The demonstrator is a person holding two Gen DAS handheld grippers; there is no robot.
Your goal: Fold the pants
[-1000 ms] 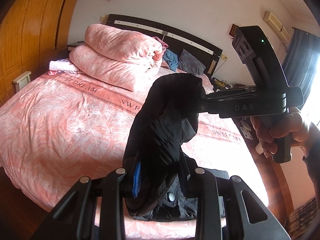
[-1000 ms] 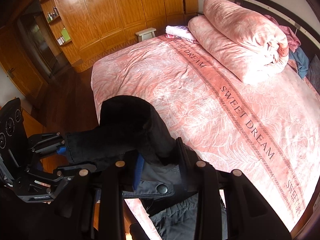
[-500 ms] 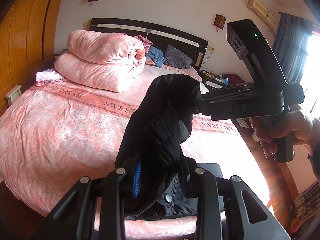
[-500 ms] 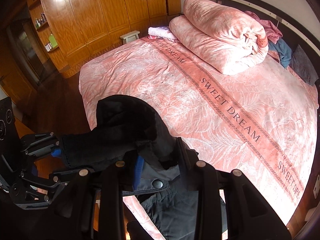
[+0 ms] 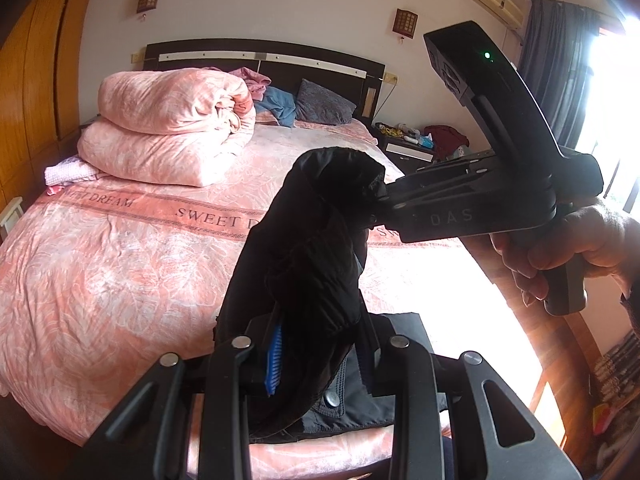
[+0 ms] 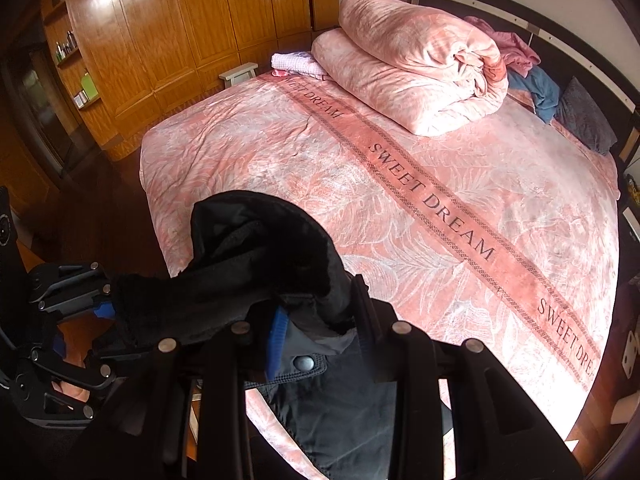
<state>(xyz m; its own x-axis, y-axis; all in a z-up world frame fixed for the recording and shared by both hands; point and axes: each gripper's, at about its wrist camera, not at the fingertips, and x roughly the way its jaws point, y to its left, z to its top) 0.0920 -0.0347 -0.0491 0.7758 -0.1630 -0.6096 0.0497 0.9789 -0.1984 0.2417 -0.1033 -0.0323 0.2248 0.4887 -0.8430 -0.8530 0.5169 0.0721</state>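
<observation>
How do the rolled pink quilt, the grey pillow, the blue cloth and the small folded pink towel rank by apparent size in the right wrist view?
1. Rolled pink quilt, clearly largest.
2. Grey pillow and blue cloth look alike; unranked.
3. Folded pink towel, smallest, though farther from the camera.

A wide bed (image 5: 120, 264) under a pink leaf-print cover fills the room, a folded pink quilt (image 5: 172, 128) at its 11 o'clock before a dark headboard (image 5: 264, 56). White walls carry two small lamps (image 5: 407, 22). Wooden wardrobes (image 6: 180, 36) stand at 10 o'clock; a bright curtained window (image 5: 612, 92) glares at 2 o'clock
</observation>
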